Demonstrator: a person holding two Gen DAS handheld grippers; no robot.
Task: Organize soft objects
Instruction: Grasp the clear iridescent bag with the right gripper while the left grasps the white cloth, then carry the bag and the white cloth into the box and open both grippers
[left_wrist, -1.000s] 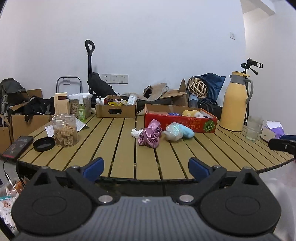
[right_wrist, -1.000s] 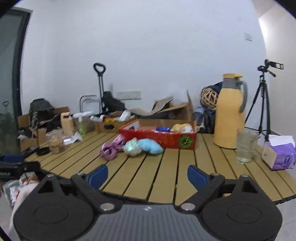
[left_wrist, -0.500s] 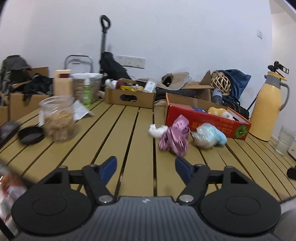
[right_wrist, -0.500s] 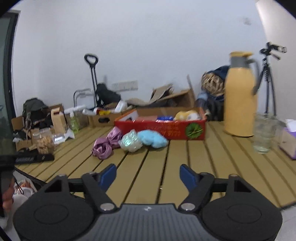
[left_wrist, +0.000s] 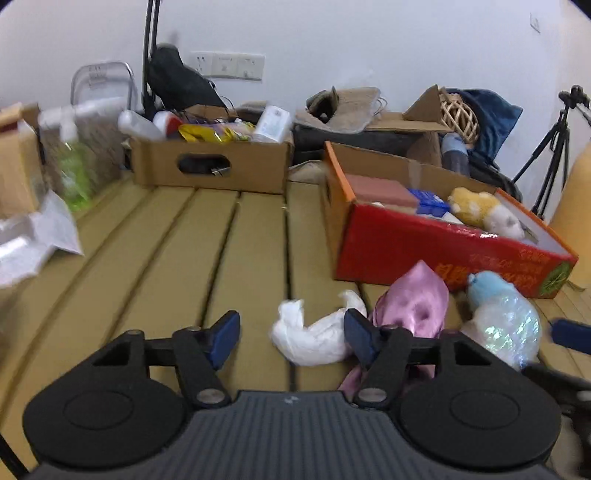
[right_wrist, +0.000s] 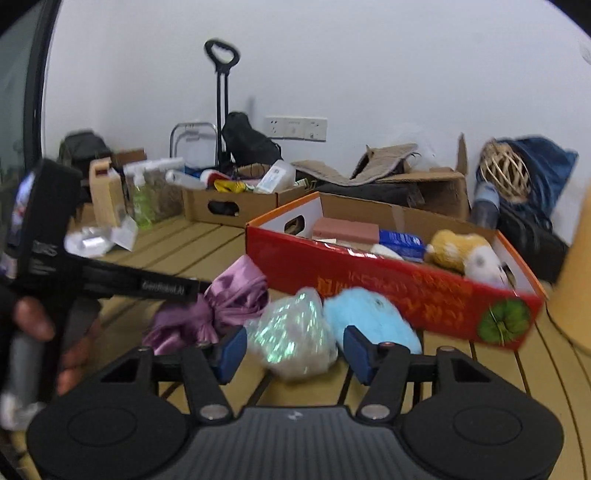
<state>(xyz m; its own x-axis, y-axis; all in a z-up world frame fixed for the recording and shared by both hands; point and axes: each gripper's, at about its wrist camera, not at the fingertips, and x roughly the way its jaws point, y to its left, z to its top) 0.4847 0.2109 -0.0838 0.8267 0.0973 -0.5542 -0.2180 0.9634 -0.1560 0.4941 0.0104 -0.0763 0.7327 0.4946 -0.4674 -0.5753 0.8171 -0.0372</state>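
With both claws narrowing at once, I have two pickups running in parallel. In the left wrist view my left claw (left_wrist: 291, 334) is about half open and closing, and the crumpled white cloth (left_wrist: 314, 338) sits low and centre between its blue pads, nearer the right one; nothing is clamped yet. In the right wrist view my right claw (right_wrist: 293, 349) is likewise half open and closing around the iridescent crinkly plastic-wrapped bundle (right_wrist: 293, 332), low and centre, with no pad pressing it that I can see. The fluffy light-blue soft toy (right_wrist: 373, 325) lies touching that bundle on its right, and the shiny pink satin cloth (right_wrist: 225, 306) just to its left, all on the slatted tan worktop (left_wrist: 177, 251) in front of the red cardboard box (right_wrist: 388, 284), which already holds a yellow-and-white plush toy (right_wrist: 465, 254).

My worry is crowding. The right pad could catch the blue toy's fur and drag it along. The left claw's right pad sits close to the satin, so it may snag that too. The blur suggests fast motion, so I might clip the box wall.
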